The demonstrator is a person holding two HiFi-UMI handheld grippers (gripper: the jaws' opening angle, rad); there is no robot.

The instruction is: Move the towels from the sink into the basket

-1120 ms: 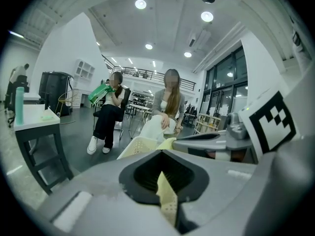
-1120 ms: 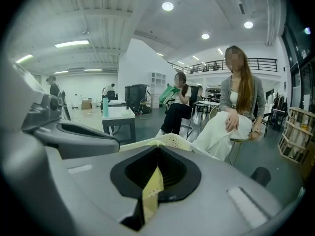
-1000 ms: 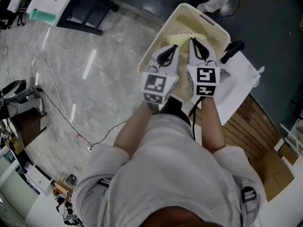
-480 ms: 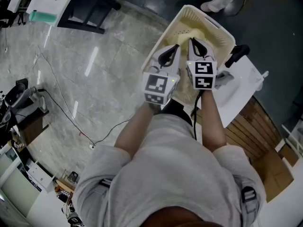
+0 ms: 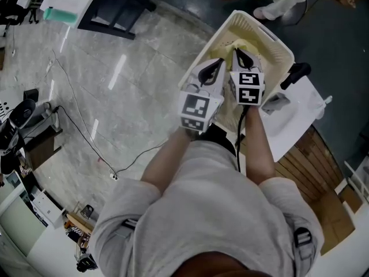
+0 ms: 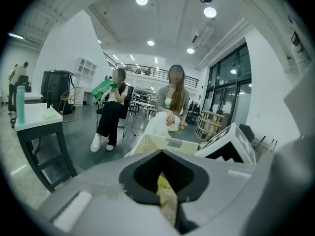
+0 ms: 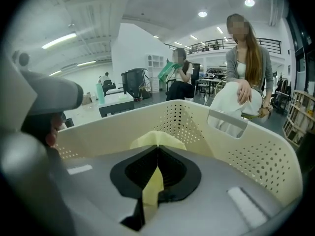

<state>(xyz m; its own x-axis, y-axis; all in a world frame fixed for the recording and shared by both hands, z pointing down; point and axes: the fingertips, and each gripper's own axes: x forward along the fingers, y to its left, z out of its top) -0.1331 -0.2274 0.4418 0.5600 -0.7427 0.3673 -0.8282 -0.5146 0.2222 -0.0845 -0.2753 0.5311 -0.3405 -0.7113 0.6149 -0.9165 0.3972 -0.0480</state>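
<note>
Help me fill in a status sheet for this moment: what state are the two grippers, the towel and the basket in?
left gripper: shut on the yellow towel.
right gripper: shut on the yellow towel too.
yellow towel: pinched by both grippers, held over the basket's opening.
basket: upright on the floor, open at the top.

right gripper (image 5: 239, 53): comes down, deeper into the cream laundry basket (image 5: 281, 44); its marker cube is smaller in the head view than a second ago | yellow towel (image 7: 156, 140): clamped in its jaws, sinks with it between the basket walls | head view: drifts; basket, white countertop (image 5: 300, 117) and far-left black table (image 5: 115, 10) now sit further right
</note>
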